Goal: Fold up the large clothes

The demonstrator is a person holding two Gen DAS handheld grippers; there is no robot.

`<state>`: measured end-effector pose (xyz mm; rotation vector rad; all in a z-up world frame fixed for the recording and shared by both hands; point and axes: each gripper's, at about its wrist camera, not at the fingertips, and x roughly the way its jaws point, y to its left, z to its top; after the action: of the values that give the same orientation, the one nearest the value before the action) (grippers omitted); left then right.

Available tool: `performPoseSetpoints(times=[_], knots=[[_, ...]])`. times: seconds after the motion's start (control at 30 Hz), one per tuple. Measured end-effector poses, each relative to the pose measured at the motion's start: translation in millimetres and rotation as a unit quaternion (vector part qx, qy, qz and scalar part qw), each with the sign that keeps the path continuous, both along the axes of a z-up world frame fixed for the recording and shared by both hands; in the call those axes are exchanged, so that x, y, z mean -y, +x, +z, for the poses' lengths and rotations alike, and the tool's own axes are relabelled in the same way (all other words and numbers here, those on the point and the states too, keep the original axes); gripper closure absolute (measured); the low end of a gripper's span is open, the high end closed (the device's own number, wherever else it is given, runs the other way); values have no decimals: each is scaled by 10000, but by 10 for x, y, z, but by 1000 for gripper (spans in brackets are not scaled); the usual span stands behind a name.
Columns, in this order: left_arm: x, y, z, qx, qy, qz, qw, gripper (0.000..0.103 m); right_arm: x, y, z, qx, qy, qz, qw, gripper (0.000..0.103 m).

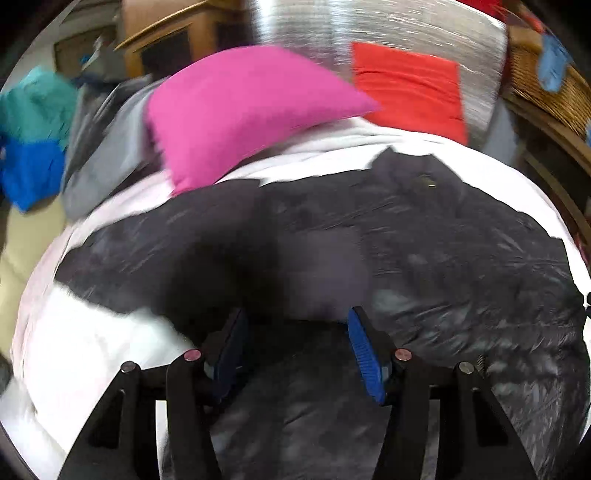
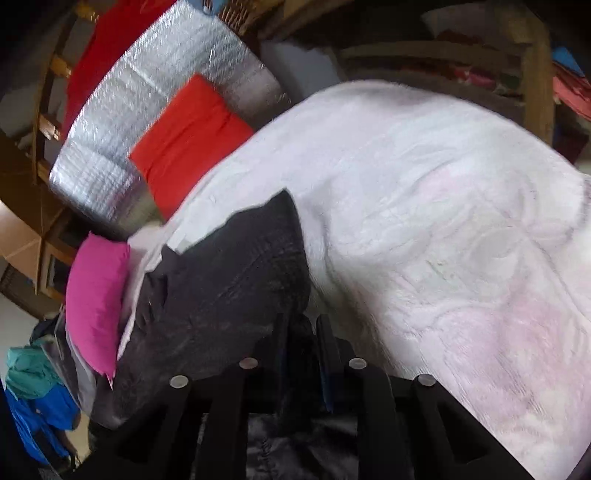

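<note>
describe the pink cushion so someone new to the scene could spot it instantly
Start at the white quilted bed cover with the dark shiny jacket spread across it. At the far edge of the cover, just past the jacket's top, lies the pink cushion. A red cushion against the silver foil panel sits beside it; the pink one is magenta, plump, and pointed at its corners.

The dark jacket [image 1: 461, 251] is showing a thin, crinkled cloth with a faint sheen; the white quilt [image 2: 424, 206] under it is looking like soft matt cloth, stitched in raised patterns; the pink cushion [image 1: 236, 110] and the red cushion [image 1: 406, 88] are reading as plain matt fabric; the silver sheet [image 2: 147, 107] is glinting like dimpled foil; the blue pads [image 1: 364, 354] are appearing ribbed.
</note>
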<state>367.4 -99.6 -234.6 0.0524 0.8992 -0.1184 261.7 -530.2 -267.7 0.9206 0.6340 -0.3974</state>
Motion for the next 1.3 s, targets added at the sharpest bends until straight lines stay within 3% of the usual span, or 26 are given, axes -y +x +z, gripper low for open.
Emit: performPoseSetpoints(times=[0.03, 0.07, 0.1, 0.17, 0.27, 0.3, 0.37, 0.4, 0.43, 0.57, 0.63, 0.77, 0.83, 0.9, 0.97, 1.1, 1.17, 1.3], knots=[[-108, 7, 7, -46, -122, 49, 9999, 45, -33, -52, 50, 113, -24, 1, 9999, 36], [-248, 25, 29, -93, -293, 77, 9995, 44, -113, -66, 119, 310, -65, 30, 9995, 24], [-390, 57, 52, -110, -449, 124, 9989, 44, -211, -64, 188, 505, -164, 88, 9985, 19], [-648, 108, 93, -60, -575, 361, 9977, 44, -407, -4, 286, 629, -437, 362, 9964, 19], [-1139, 225, 163, 63, -737, 880, 9934, 37, -669, 223, 268, 439, -630, 774, 9940, 22], [-1371, 252, 183, 64, -957, 1064, 9897, 36, -744, 343, 194, 316, -575, 1011, 9927, 28], [-1670, 284, 194, 123, -1017, 1448, 9841, 36, -838, 560, 35, -128, -510, 1313, 9899, 50], [-1783, 297, 187, 149, -994, 1601, 9820, 36, -871, 646, -70, -451, -450, 1438, 9876, 56], [-1896, 306, 170, 149, -1002, 1726, 9798, 36, -898, 738, -191, -744, -336, 1533, 9848, 56], [-2392, 385, 5, -93, -1479, 2182, 9646, 36, -968, 717, -30, -428, -398, 1353, 9891, 57], [-2551, 477, -144, -324, -1831, 2324, 9547, 36, -1044, 679, 77, -150, -410, 1358, 9898, 57], [-2803, 627, -480, -765, -2680, 2729, 9208, 36, -1169, 700, 77, -101, -481, 1391, 9891, 57], [-2943, 694, -659, -768, -3235, 2914, 8970, 36, -1180, 681, 5, -203, -469, 1438, 9883, 57], [-3026, 728, -741, -755, -3533, 2998, 8829, 37, -1168, 712, -30, -232, -420, 1450, 9883, 57], [-3077, 777, -823, -732, -3677, 3041, 8757, 38, -1124, 665, -68, -206, -385, 1464, 9883, 57], [-3116, 867, -939, -510, -3733, 3068, 8740, 70, -1082, 593, -50, -194, -346, 1439, 9888, 57], [-3118, 925, -963, -510, -3752, 3062, 8734, 78, -1064, 605, -52, -213, -339, 1421, 9890, 57], [-3096, 1005, -841, -282, -3619, 2963, 8834, 95, -1030, 601, -42, -185, -310, 1375, 9898, 57]])
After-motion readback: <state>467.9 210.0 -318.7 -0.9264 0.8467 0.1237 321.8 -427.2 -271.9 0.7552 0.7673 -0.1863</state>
